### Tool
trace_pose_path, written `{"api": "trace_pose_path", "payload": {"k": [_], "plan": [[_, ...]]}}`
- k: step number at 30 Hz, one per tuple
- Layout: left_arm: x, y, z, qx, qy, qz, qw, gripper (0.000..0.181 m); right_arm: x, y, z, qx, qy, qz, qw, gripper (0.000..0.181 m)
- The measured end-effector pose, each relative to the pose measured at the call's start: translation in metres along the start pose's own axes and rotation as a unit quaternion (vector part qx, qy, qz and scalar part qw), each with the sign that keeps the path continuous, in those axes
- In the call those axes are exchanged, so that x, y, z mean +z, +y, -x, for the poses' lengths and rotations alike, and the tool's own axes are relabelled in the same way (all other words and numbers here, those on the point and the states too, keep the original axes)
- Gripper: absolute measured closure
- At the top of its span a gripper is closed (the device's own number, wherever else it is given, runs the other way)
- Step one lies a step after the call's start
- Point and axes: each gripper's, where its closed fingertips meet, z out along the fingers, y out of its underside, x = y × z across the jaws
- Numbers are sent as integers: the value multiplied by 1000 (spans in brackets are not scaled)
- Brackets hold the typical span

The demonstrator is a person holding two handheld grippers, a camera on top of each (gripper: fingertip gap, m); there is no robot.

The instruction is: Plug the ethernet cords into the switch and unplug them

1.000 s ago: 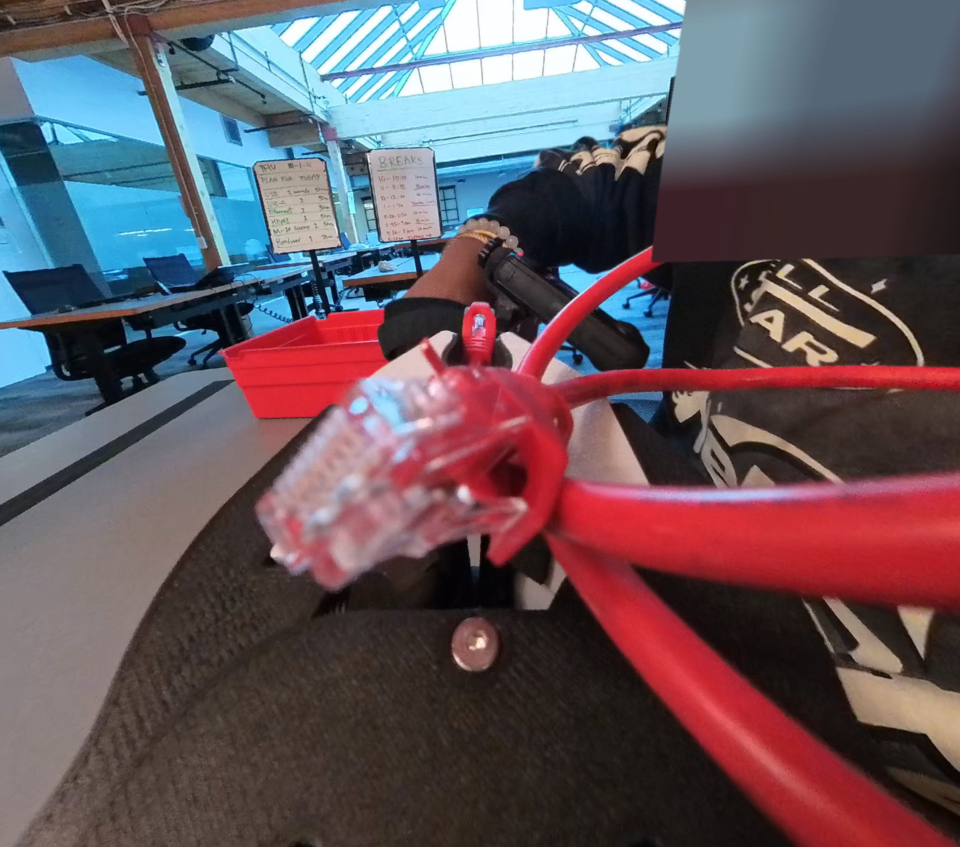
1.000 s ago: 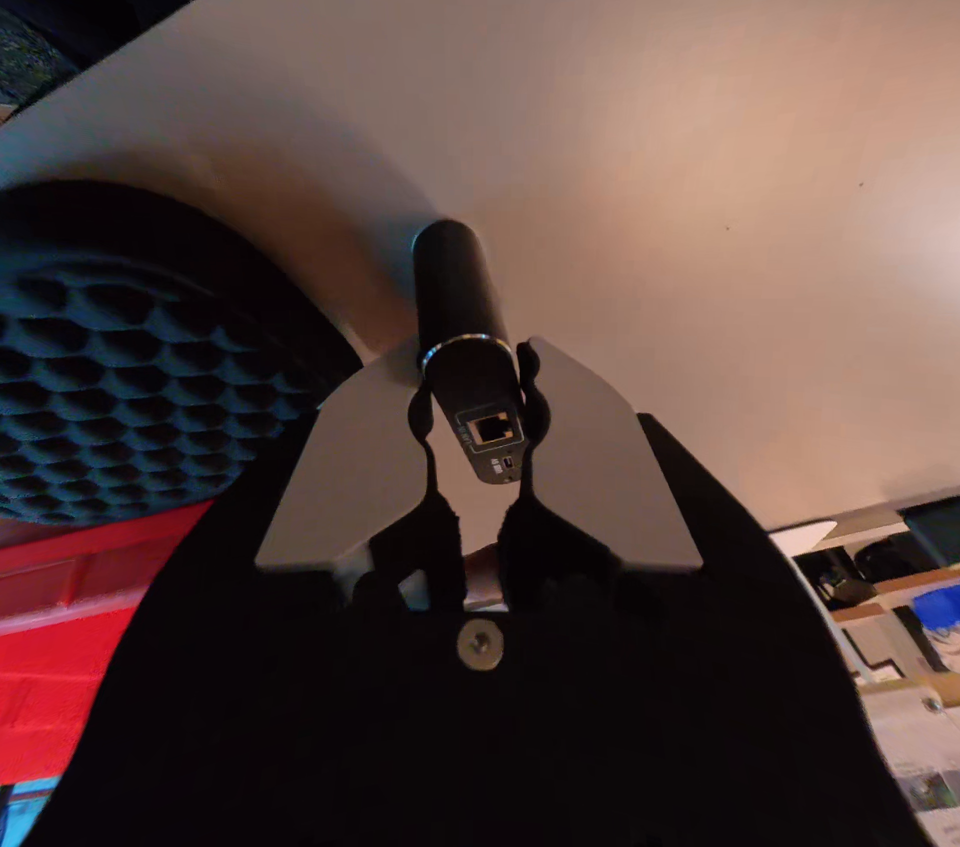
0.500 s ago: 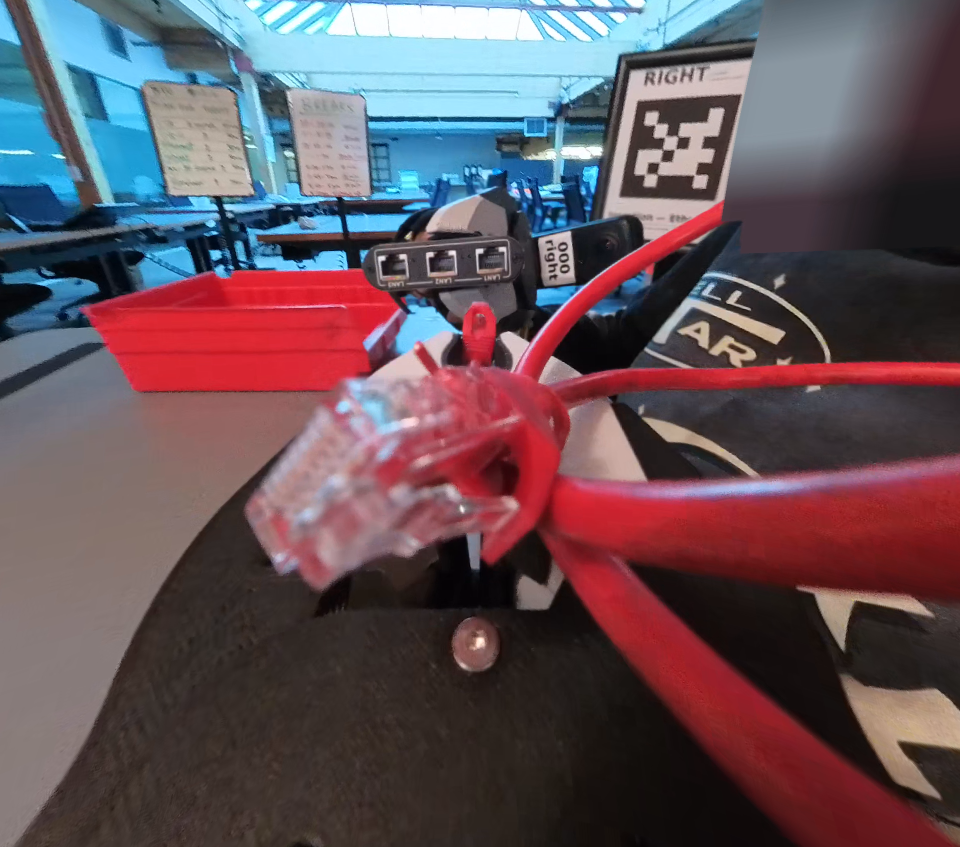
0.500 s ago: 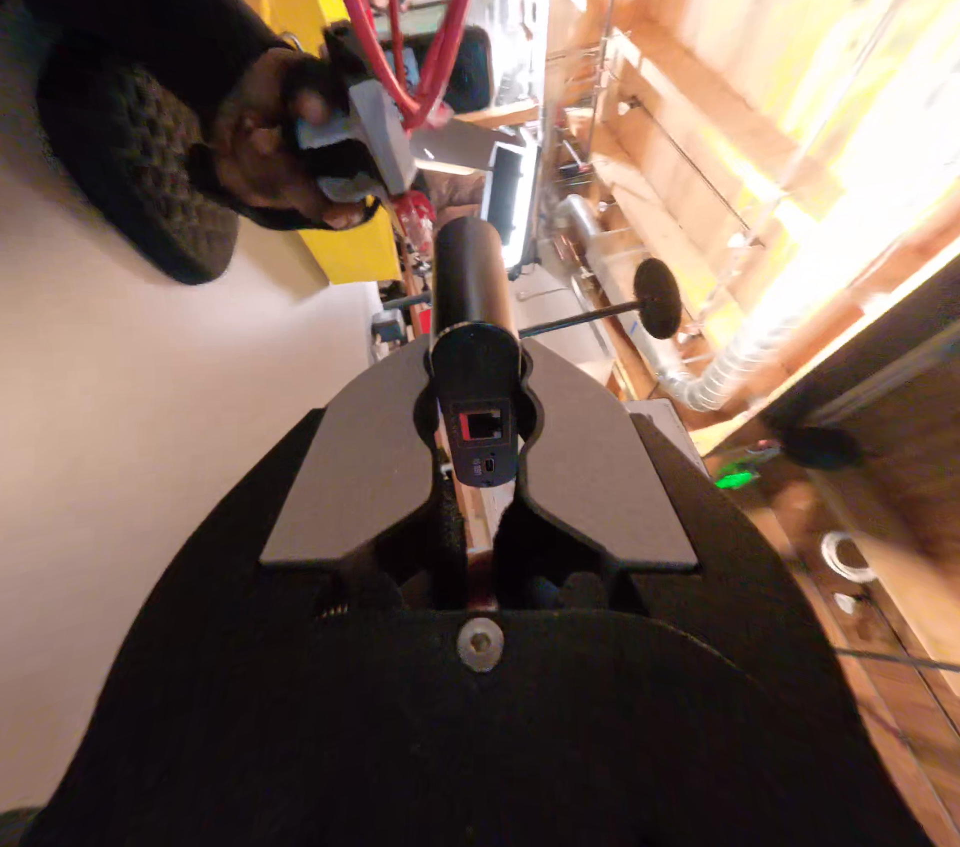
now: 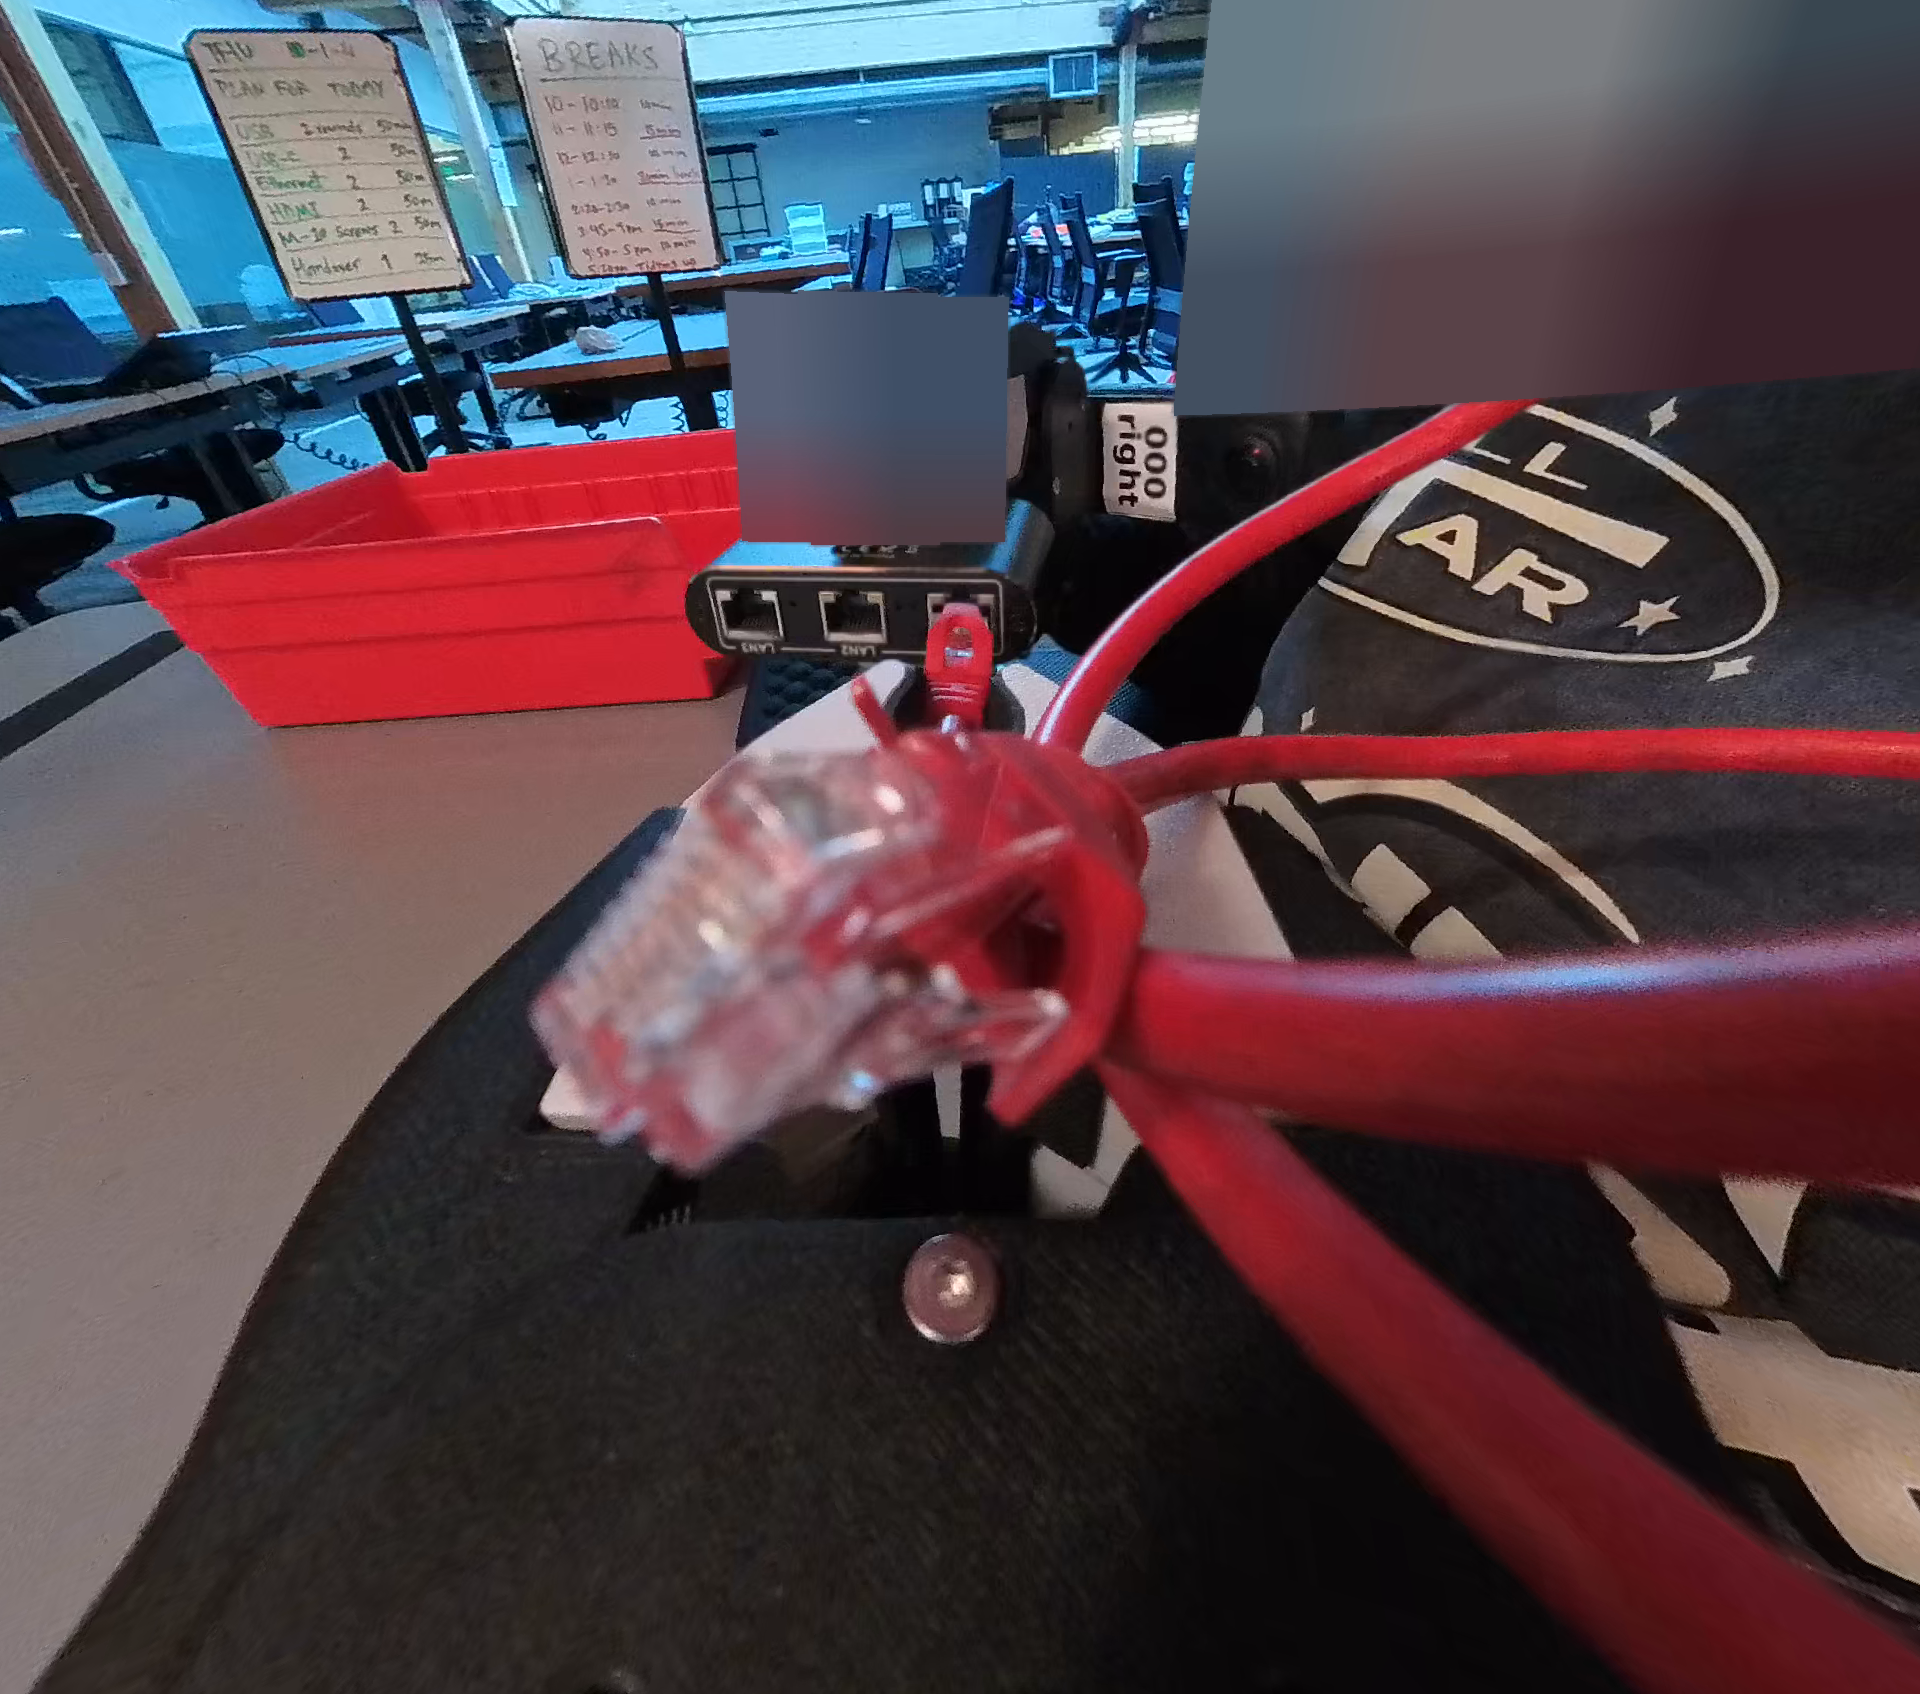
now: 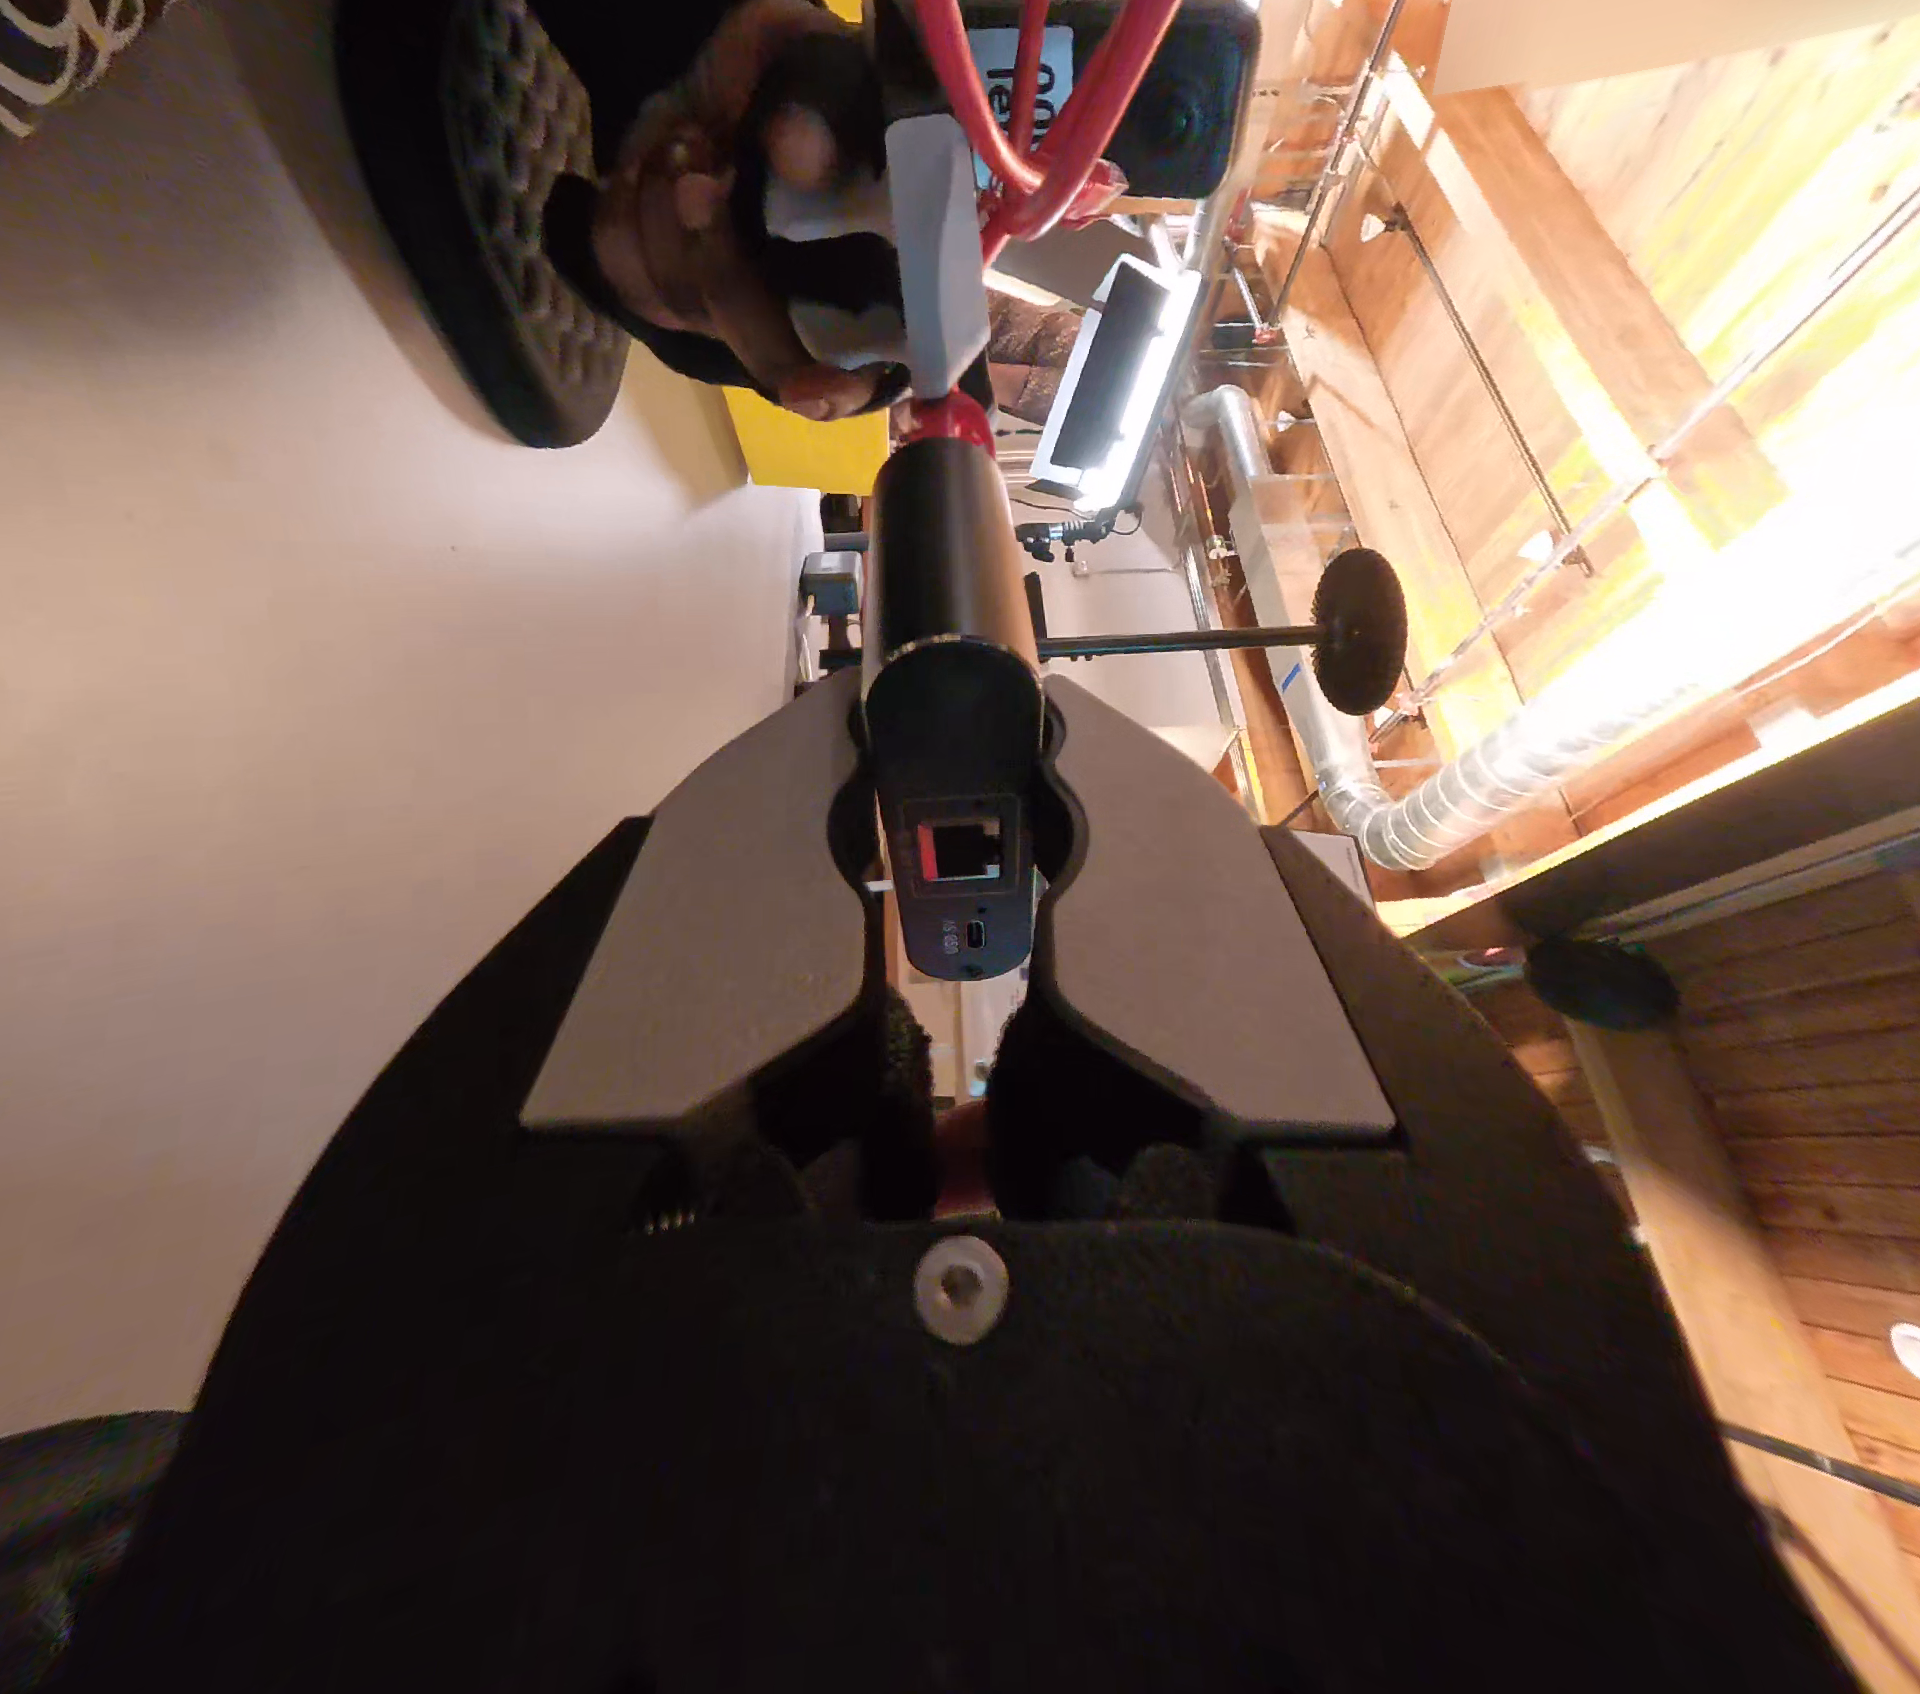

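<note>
The left gripper (image 5: 951, 714) is clamped on the boot of a red ethernet plug (image 5: 956, 652), whose tip sits at the rightmost of three ports on the black switch (image 5: 860, 610); whether it is fully seated cannot be told. The other two ports are bare. The red cord (image 5: 1455, 1036) loops back over the gripper, and its free clear plug (image 5: 790, 938) lies blurred close to the camera. A red bin (image 5: 436, 595) stands on the grey tabletop (image 5: 260, 917), left of the switch. In the right wrist view, the right gripper (image 6: 954, 823) is closed on the switch (image 6: 951, 771), held lengthwise between its fingers (image 6: 727, 948), with a single port on the near end face.
</note>
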Motion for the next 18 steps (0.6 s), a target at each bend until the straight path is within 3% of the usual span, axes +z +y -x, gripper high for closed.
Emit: {"api": "trace_pose_path", "payload": {"k": [18], "plan": [[1, 4, -9, -5, 27, 12, 1000, 167, 3, -9, 4, -24, -3, -6, 1000, 156]]}}
